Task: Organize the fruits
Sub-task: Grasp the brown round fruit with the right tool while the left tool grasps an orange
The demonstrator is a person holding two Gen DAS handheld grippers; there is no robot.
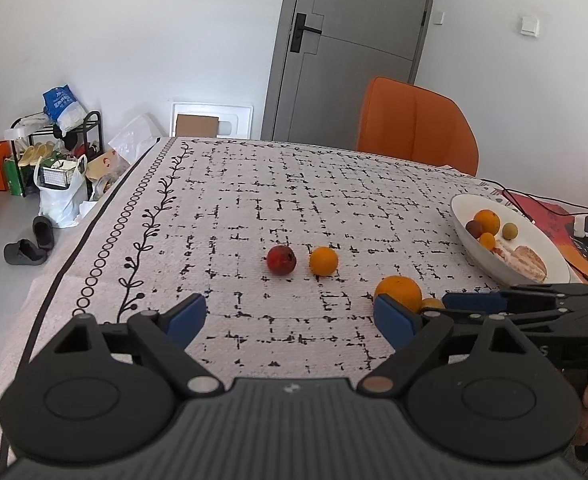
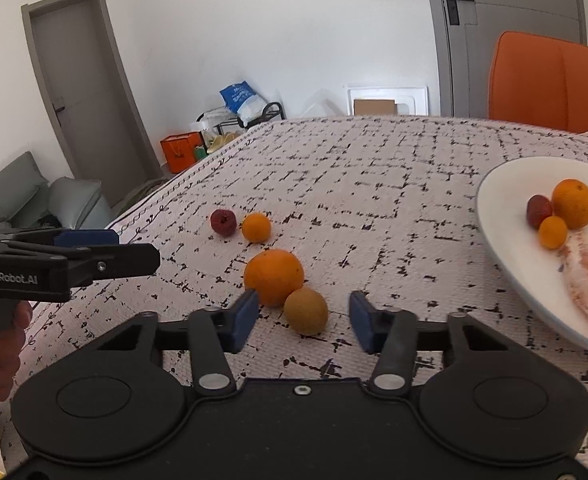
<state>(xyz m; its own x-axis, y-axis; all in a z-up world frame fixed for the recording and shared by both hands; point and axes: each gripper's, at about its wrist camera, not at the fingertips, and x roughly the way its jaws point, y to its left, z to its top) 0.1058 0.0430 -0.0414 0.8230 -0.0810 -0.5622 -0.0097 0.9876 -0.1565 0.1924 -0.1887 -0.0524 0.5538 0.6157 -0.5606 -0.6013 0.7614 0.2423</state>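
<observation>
Fingers of the right gripper [image 2: 304, 320] stand apart around a small brown-green fruit [image 2: 306, 311], not pressing it; the left gripper [image 1: 290, 318] gapes wide over bare bench [image 1: 254, 184]. Beside the fruit sits 1 big dimpled orange [image 2: 274, 276], the white plate [image 2: 506, 216] to its right.

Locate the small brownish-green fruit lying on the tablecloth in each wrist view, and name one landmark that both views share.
Left wrist view: the small brownish-green fruit peeks out low right, mostly hidden behind the big orange.
Right wrist view: low centre, between the open fingers of the right gripper, untouched.
Shared landmark: the big orange, right beside it.
</observation>
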